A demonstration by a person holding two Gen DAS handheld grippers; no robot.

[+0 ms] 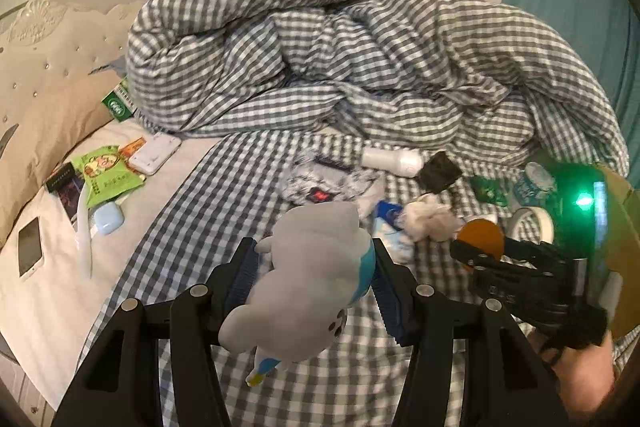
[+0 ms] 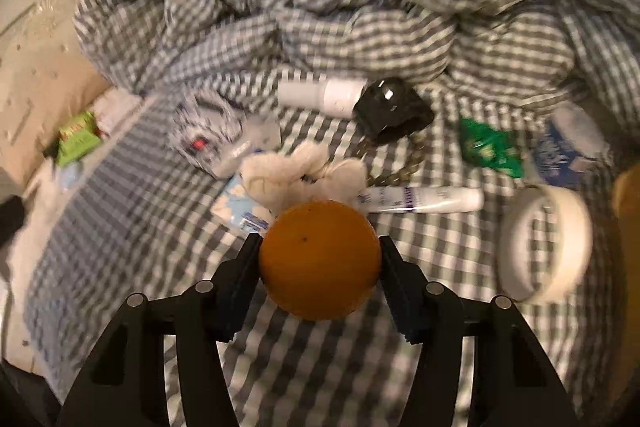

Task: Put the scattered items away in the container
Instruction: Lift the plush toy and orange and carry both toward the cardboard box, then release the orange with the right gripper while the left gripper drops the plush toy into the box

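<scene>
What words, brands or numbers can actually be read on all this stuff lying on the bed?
None can be read with certainty.
Green box: white logo, too small.
Green snack packet: print blurred.
White tube: dark lettering, blurred.
Blue-and-white tub: label blurred.

left wrist: close, downward | right wrist: same | shared: bed (image 1: 240, 187) clutter

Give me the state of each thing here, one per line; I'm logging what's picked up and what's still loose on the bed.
Left tongs: shut on the plush toy.
Plush toy: gripped, lifted off the bed.
Right tongs: shut on the orange.
Orange: gripped between both pads.
White bottle: lying on its side.
White tube: lying flat.
Tape roll: loose on the sheet.
Duvet: bunched up.
</scene>
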